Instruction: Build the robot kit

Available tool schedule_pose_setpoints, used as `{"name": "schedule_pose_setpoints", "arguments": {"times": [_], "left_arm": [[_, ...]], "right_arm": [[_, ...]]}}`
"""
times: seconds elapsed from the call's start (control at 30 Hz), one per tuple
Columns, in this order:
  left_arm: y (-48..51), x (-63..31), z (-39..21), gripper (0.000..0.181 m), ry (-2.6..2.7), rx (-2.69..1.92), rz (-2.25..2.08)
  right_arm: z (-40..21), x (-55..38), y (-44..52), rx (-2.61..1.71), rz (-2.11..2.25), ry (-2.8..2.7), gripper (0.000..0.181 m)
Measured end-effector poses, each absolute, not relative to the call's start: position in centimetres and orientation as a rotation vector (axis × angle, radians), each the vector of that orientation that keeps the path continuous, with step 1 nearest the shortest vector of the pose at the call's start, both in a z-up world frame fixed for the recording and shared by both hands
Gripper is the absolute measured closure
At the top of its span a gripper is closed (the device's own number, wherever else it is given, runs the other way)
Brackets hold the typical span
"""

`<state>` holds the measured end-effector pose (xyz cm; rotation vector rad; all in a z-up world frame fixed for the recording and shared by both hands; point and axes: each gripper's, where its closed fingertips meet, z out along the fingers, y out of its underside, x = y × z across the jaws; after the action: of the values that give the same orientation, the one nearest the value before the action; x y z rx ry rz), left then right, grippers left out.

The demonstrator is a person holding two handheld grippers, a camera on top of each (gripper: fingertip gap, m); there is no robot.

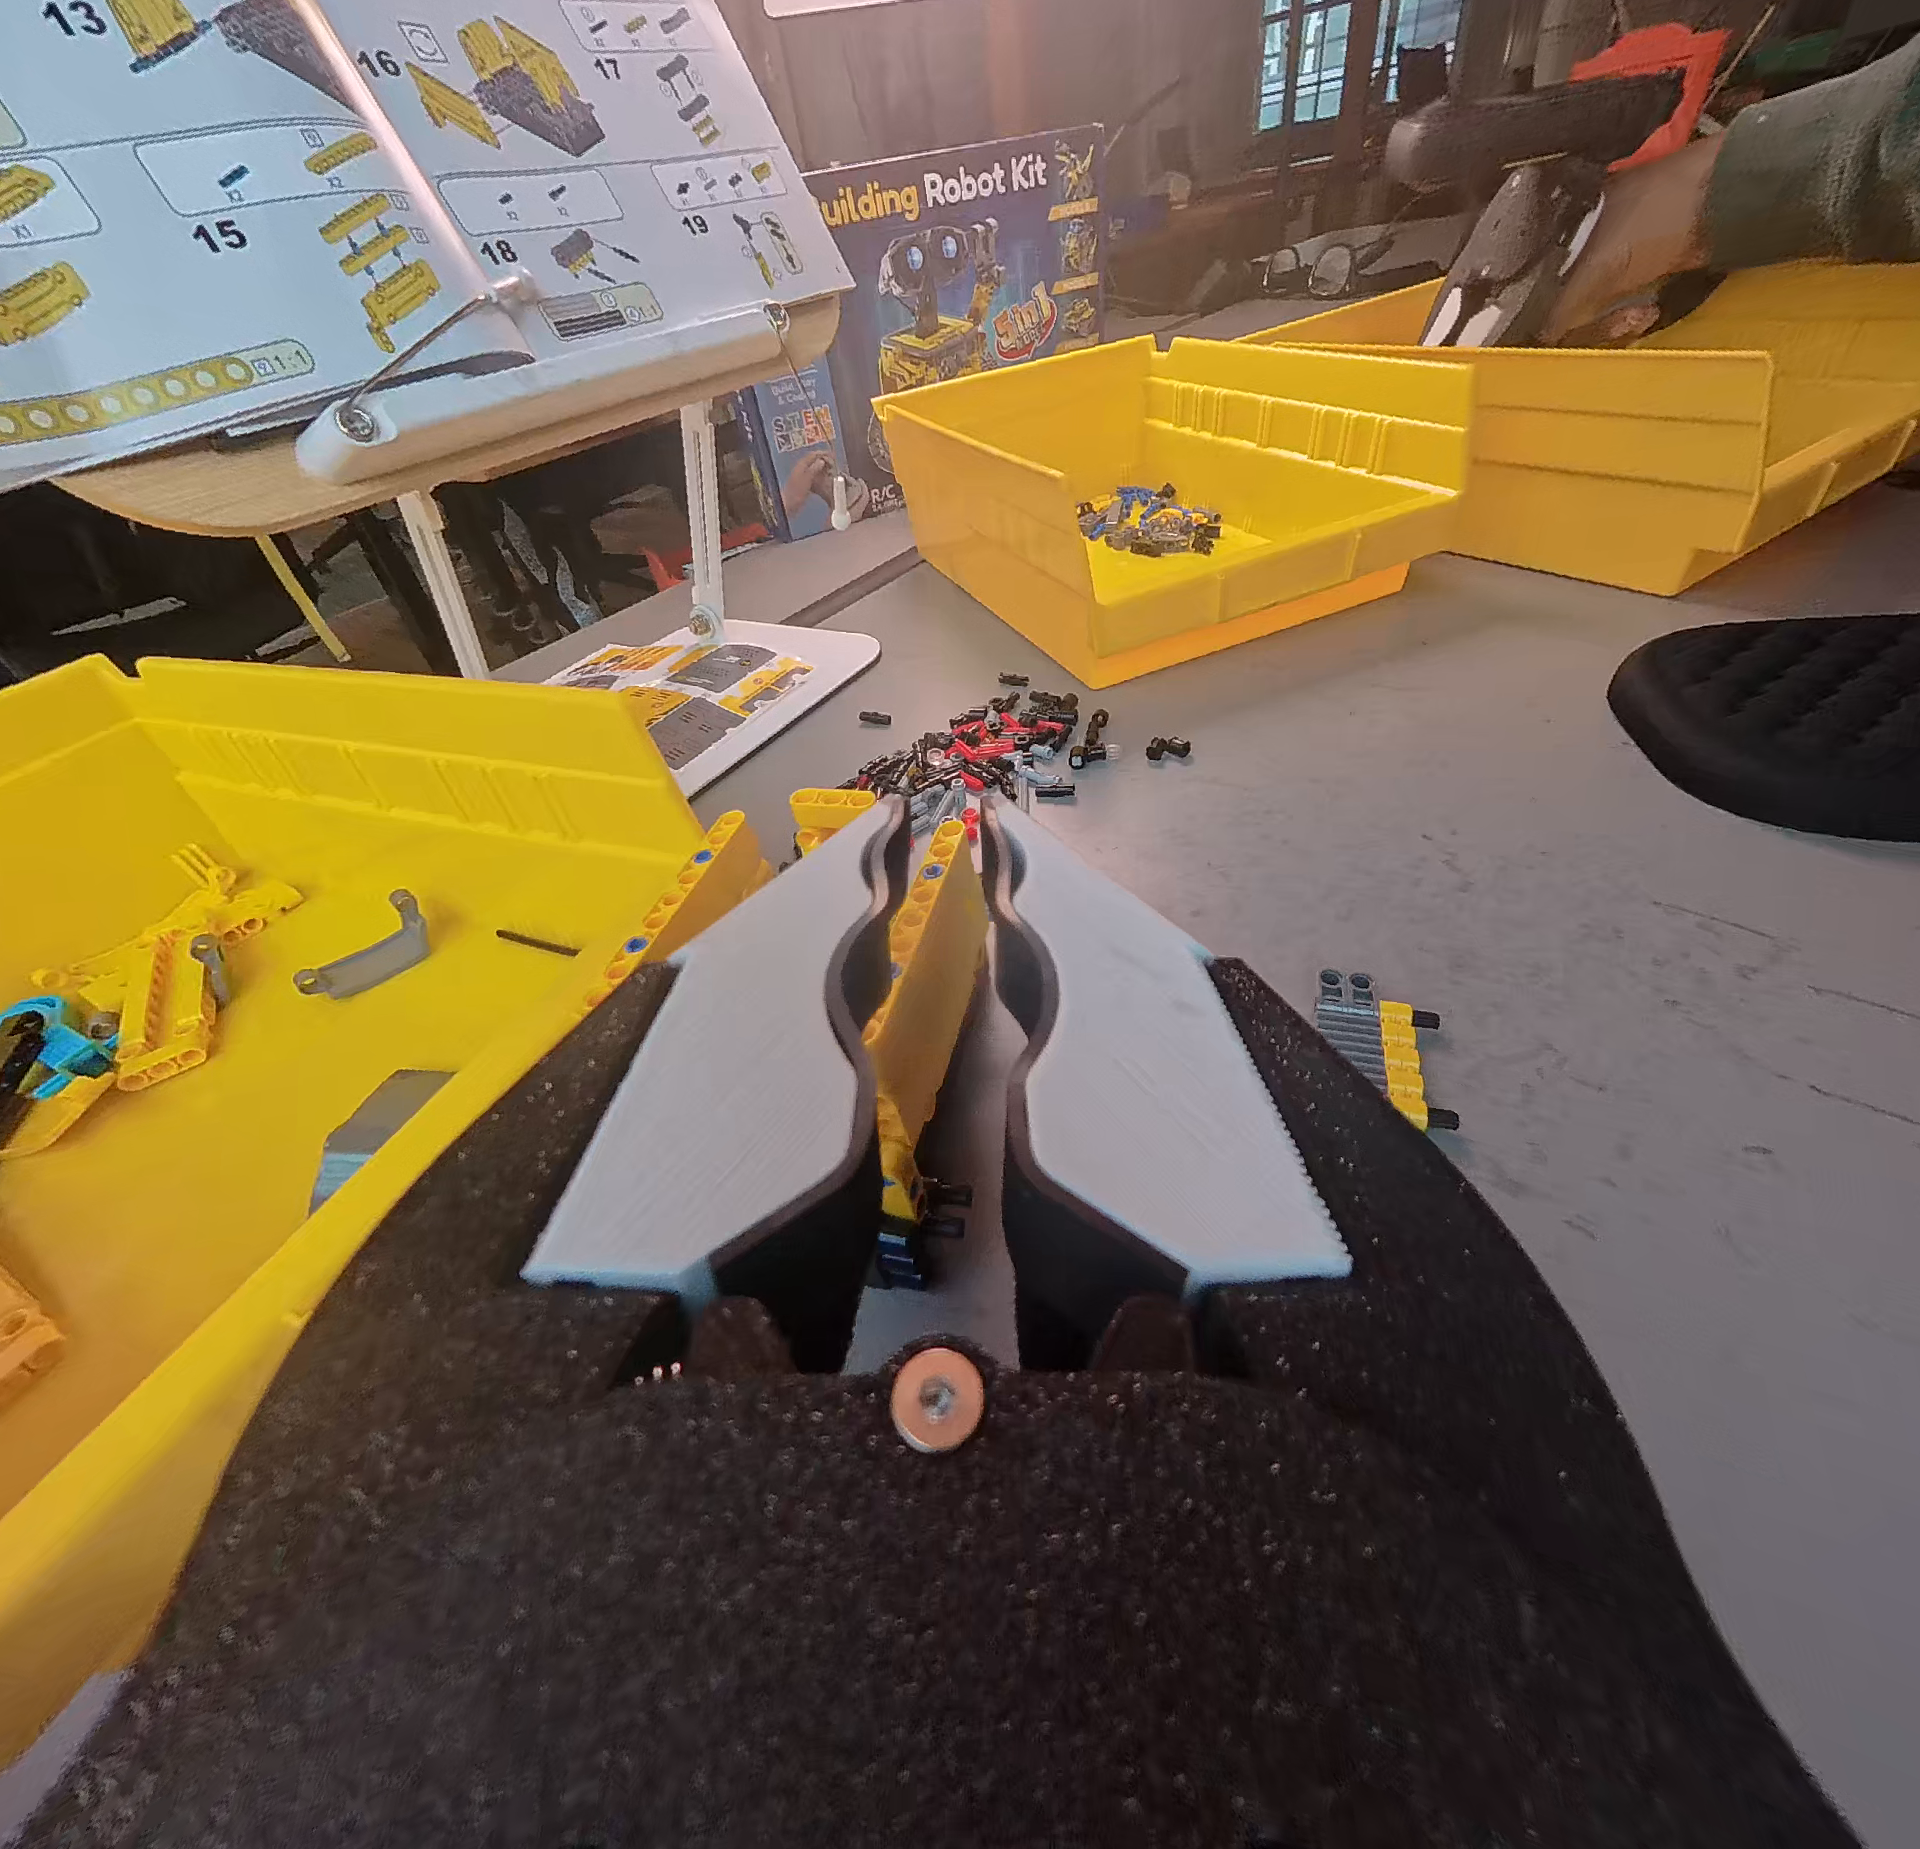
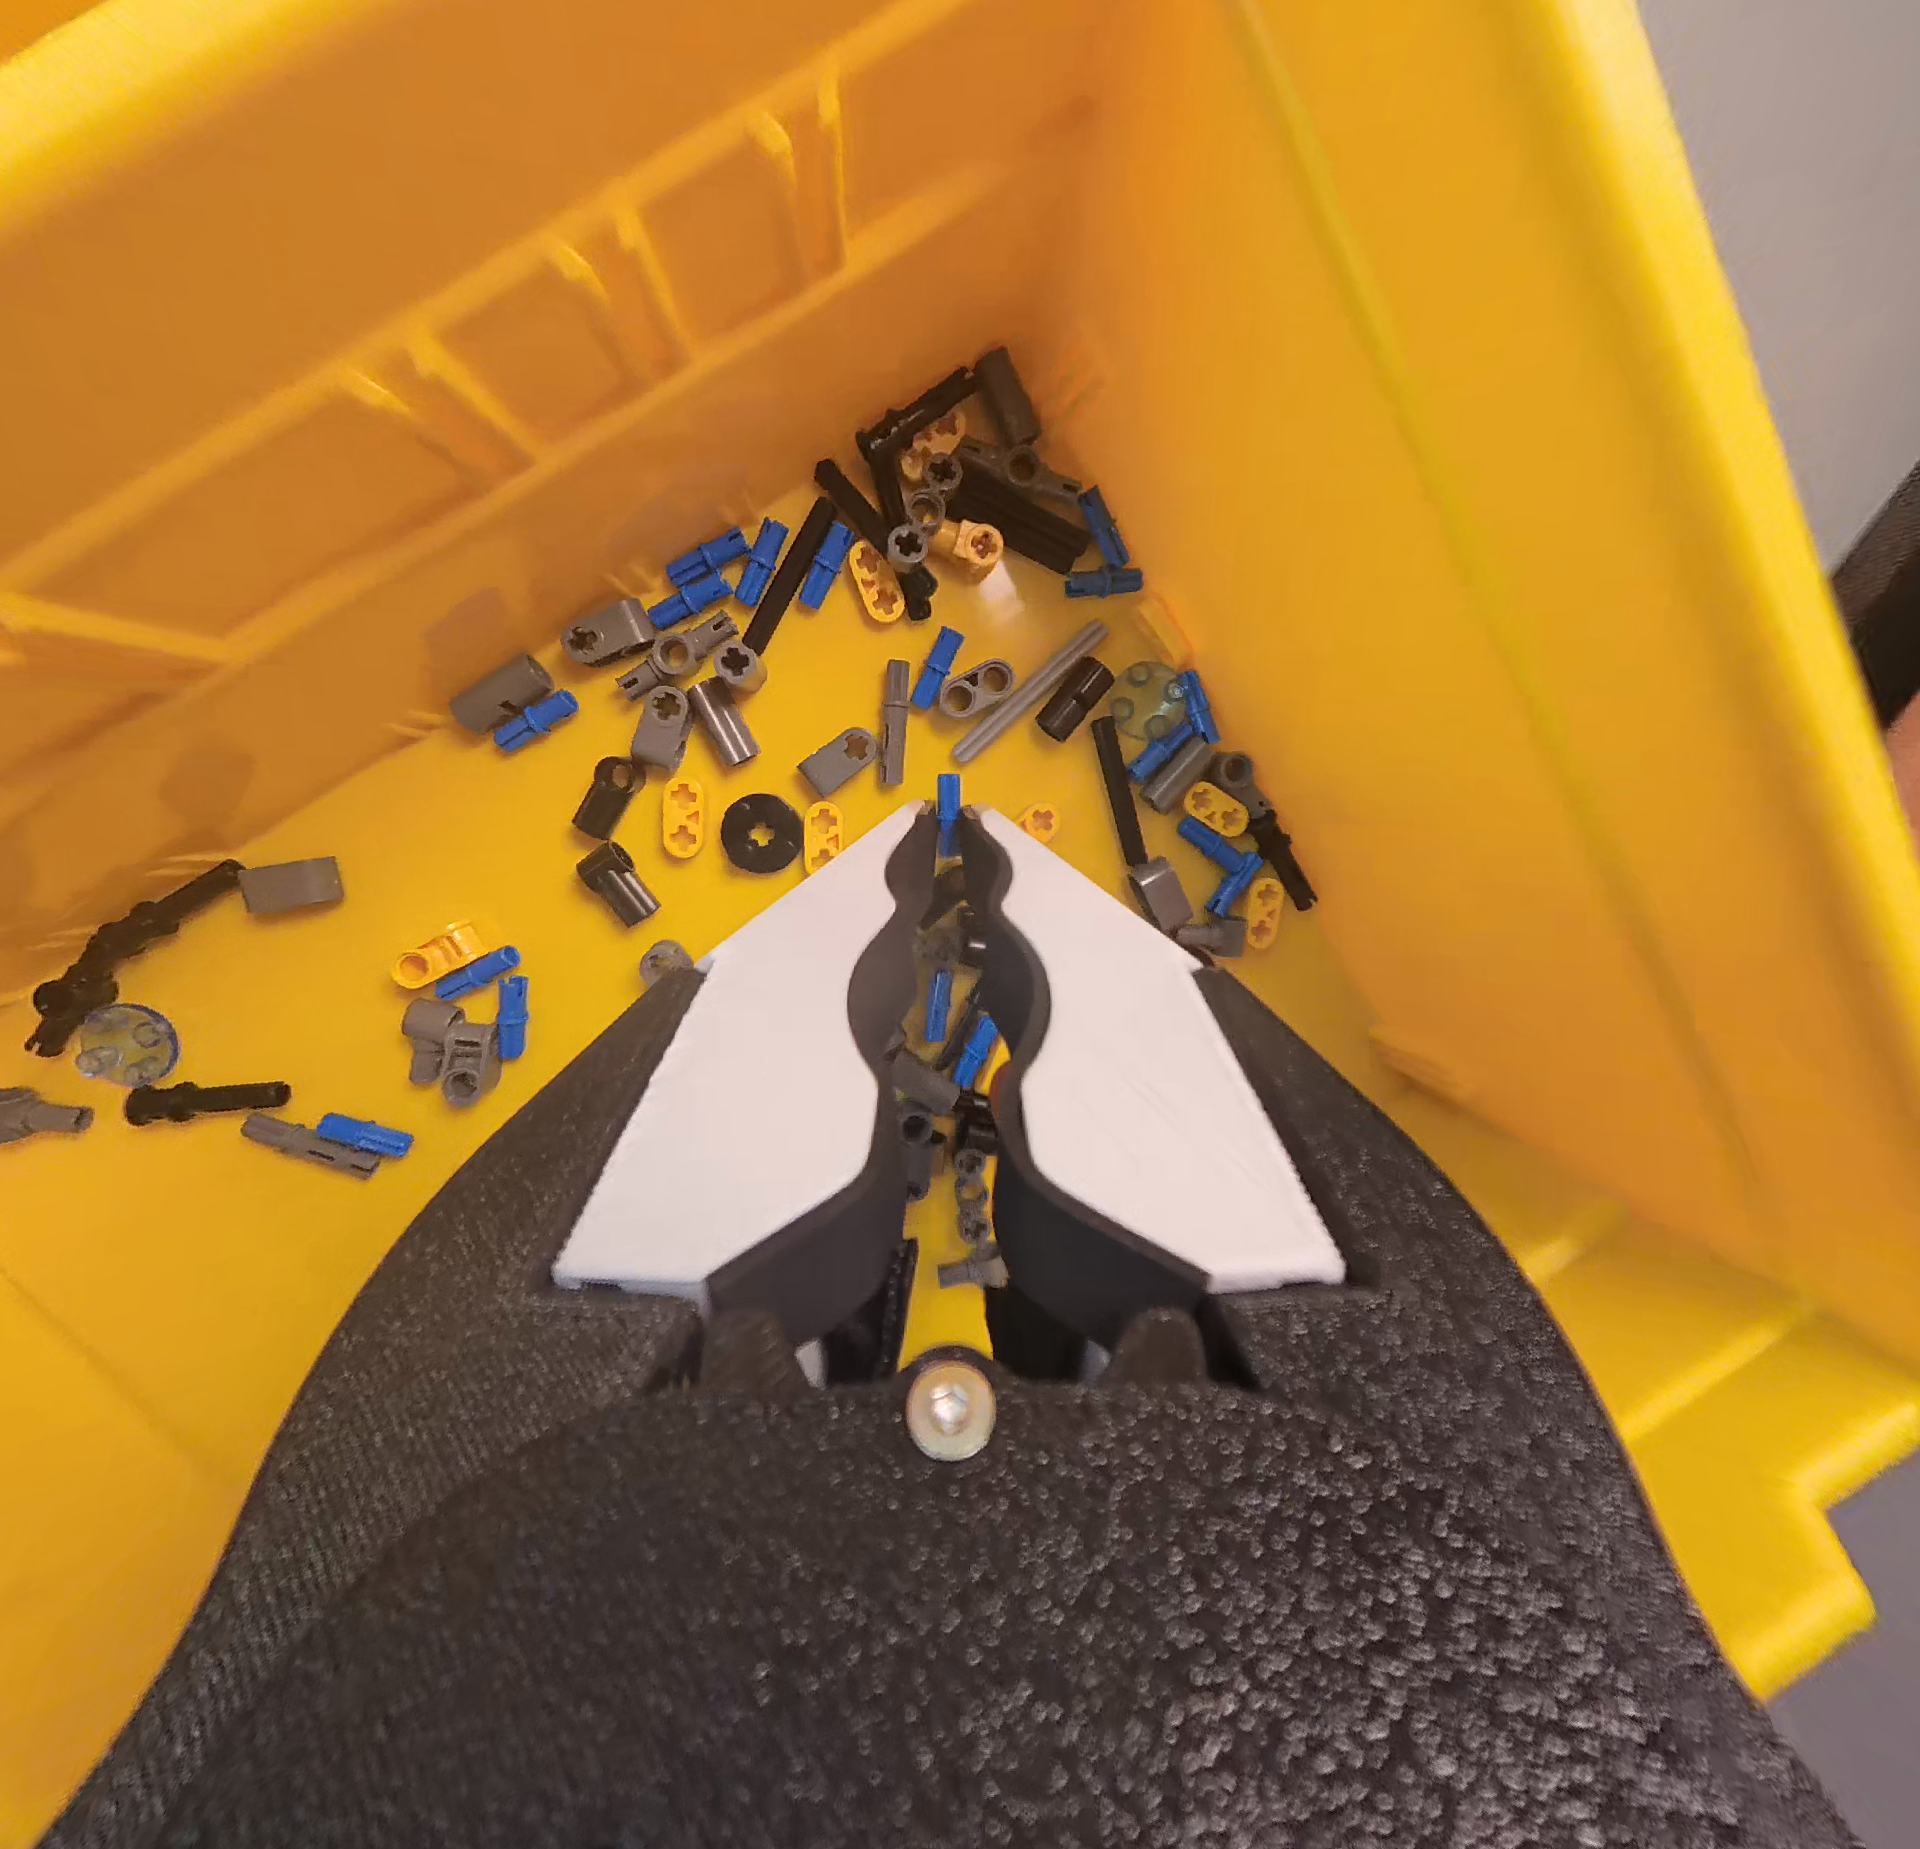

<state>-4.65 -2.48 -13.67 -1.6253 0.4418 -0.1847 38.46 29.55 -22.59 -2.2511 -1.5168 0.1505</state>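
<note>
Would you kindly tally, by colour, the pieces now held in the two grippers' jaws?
Yellow: 1, the beam assembly in the left gripper.
Blue: 1, the pin in the right gripper.
Total: 2.

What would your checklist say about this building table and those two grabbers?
Surface: grey table, lightly scuffed.
Job's things: yellow beam assembly between the left gripper's fingers; blue pin pinched at the right gripper's tips; instruction booklet on a stand.
Clutter: loose pins scattered on the table; small grey-and-yellow assembly; mixed small parts in the yellow bin; kit box; black mat.
Grippers: left gripper shut on the beam assembly; right gripper shut on the pin, inside the bin.
Cables: nothing seen.
Surroundings: windows behind, dim room.
</note>
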Motion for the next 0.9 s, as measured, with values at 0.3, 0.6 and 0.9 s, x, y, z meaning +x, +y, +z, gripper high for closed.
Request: {"name": "schedule_pose_setpoints", "arguments": {"times": [0.3,0.6,0.9], "left_arm": [[-2.4,-4.3,-13.9,0.169,0.448,-1.633,-0.216],[-2.9,-4.7,-13.3,0.169,0.437,-1.626,-0.168],[-2.9,-6.6,-12.8,0.168,0.316,-1.653,-0.21]], "right_arm": [[-8.4,27.0,16.4,-1.818,0.492,-1.372,0.177],[-22.4,15.2,4.2,-1.966,0.537,-1.641,0.177],[-23.1,14.8,4.3,-1.926,0.441,-1.608,0.162]]}}
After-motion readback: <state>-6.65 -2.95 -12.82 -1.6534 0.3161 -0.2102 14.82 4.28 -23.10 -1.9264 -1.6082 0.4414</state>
